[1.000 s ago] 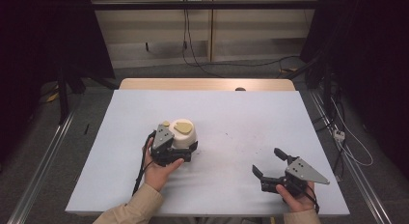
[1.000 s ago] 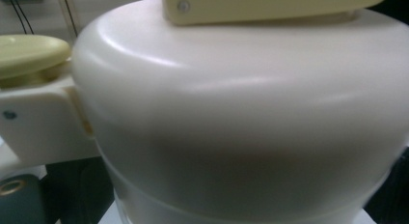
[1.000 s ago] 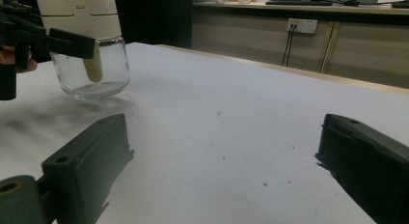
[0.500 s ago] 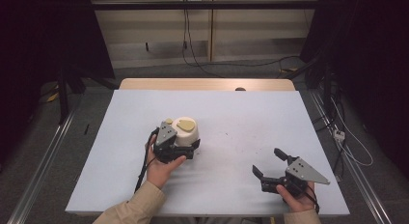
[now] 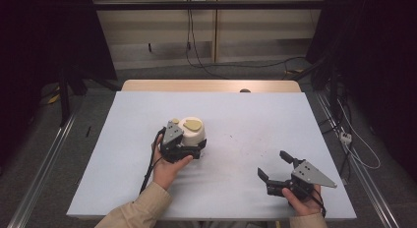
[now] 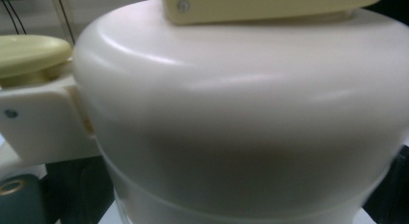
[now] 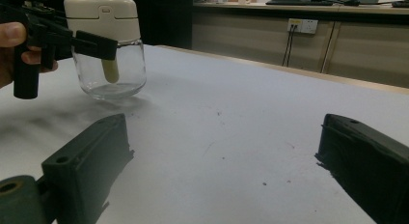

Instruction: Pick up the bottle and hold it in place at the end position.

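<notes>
A jar with a clear glass body and a cream lid (image 5: 193, 131) with a pale yellow knob stands left of the table's middle. My left gripper (image 5: 194, 141) is shut on the jar just below the lid, held by a hand in a tan sleeve. In the left gripper view the cream lid (image 6: 241, 113) is pressed close to the camera, with dark jaws at the bottom corners. The right gripper view has the jar (image 7: 108, 50) far off at the upper left, a black jaw across its glass. My right gripper (image 5: 272, 164) rests open at the table's front right, nothing between its jaws (image 7: 222, 151).
The pale blue table top (image 5: 236, 110) has a wooden strip along its far edge. A small dark object (image 5: 244, 91) lies on that edge. Cables run over the floor behind and to the right. Metal rails flank the table.
My left gripper and the jar have shifted slightly to the right and away from the person. The right gripper has stayed in place.
</notes>
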### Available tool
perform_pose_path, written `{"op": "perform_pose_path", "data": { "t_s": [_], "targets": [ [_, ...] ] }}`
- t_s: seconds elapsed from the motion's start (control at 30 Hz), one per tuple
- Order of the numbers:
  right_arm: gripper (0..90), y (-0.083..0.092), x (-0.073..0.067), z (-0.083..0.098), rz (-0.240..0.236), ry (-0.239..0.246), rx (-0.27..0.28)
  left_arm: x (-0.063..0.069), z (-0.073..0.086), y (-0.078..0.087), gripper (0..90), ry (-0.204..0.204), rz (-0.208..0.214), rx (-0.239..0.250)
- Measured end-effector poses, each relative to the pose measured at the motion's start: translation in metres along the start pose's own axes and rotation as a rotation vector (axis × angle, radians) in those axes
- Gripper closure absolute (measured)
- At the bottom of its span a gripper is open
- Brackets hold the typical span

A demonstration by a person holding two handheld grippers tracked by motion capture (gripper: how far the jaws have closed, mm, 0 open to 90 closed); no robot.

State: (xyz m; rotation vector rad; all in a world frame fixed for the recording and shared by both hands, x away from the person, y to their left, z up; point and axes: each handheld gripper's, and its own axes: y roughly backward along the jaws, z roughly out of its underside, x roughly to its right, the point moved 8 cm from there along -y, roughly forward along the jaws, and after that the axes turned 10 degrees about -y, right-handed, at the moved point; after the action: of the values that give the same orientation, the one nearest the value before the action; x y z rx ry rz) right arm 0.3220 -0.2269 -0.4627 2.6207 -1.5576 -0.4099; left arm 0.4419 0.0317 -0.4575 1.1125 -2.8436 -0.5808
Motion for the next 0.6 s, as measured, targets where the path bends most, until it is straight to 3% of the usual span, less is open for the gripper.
{"op": "perform_pose_path", "data": {
  "t_s": [0.6],
  "targets": [
    [3.4,0.0,0.002,0.0,0.003,-0.006,0.001,-0.003,-0.005,-0.014,5.0,-0.003,0.013,-0.005]
  ]
}}
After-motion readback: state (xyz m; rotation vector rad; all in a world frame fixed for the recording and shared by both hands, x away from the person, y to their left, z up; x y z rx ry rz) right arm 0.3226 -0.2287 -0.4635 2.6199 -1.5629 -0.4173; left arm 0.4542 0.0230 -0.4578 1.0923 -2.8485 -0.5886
